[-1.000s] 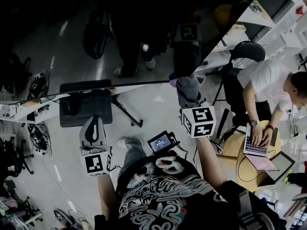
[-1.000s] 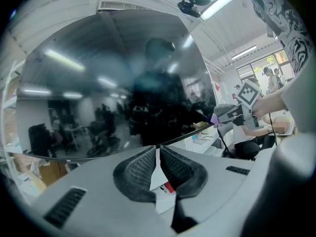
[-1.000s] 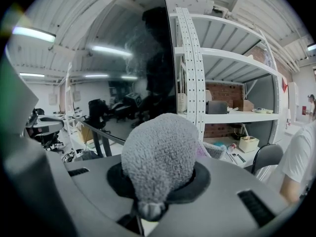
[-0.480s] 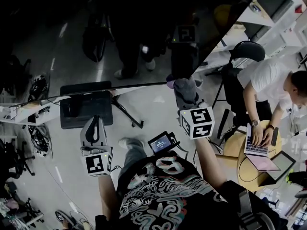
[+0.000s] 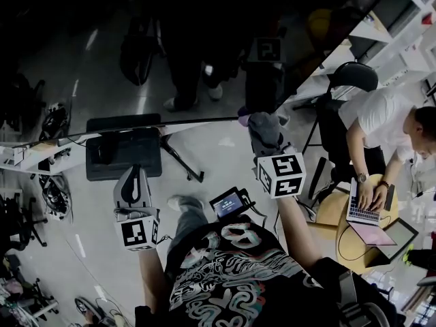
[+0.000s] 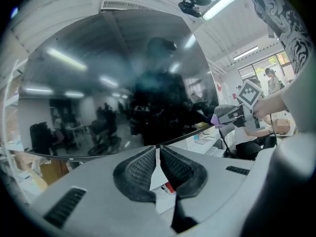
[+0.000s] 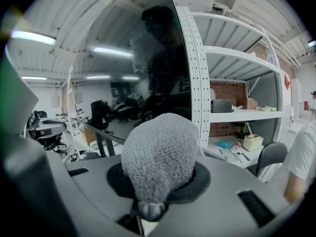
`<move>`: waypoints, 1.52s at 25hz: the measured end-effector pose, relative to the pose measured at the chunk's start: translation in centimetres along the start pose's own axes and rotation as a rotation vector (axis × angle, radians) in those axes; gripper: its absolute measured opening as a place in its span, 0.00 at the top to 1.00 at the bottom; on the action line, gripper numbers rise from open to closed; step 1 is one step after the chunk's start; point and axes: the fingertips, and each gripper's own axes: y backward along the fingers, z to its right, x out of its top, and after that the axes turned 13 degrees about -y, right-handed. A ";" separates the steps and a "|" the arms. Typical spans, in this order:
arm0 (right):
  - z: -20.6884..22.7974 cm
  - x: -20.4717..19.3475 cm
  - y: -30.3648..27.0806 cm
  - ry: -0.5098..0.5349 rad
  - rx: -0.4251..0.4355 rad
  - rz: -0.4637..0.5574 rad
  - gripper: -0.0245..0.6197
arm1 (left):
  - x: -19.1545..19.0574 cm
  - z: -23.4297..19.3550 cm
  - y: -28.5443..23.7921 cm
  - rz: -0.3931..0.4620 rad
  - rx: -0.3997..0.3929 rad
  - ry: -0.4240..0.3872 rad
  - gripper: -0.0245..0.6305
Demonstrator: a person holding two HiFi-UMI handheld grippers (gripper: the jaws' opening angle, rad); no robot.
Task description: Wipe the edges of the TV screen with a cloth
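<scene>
The large dark TV screen (image 5: 170, 46) fills the upper head view and mirrors the room; it also spans the left gripper view (image 6: 123, 83) and the right gripper view (image 7: 148, 58). My right gripper (image 5: 263, 124) is shut on a grey fluffy cloth (image 5: 266, 131), which rests against the screen's lower right corner. That cloth (image 7: 158, 157) covers the right gripper's (image 7: 159, 184) jaws. My left gripper (image 5: 135, 174) hangs below the screen's bottom edge, apart from it. In its own view the left gripper (image 6: 159, 154) has its pads together with nothing between them.
White shelving (image 7: 237, 83) stands just right of the screen. A person (image 5: 388, 128) sits at a round table with a laptop (image 5: 364, 206), next to a black chair (image 5: 351, 73). A small lit device (image 5: 228, 201) hangs near my waist.
</scene>
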 end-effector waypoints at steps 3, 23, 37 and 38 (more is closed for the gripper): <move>0.0 -0.1 0.1 -0.001 0.002 -0.001 0.78 | 0.1 0.0 0.2 -0.002 0.004 -0.003 0.90; -1.6 -0.2 -0.9 0.011 0.022 -0.010 0.78 | -1.0 -1.5 0.7 -0.009 0.028 0.015 0.90; -2.7 -0.5 -1.2 0.020 0.040 -0.019 0.78 | -1.2 -1.6 0.9 -0.011 0.028 0.015 0.90; -2.5 -0.5 -1.1 0.022 0.037 -0.020 0.78 | -1.2 -1.4 0.8 -0.011 0.025 0.018 0.90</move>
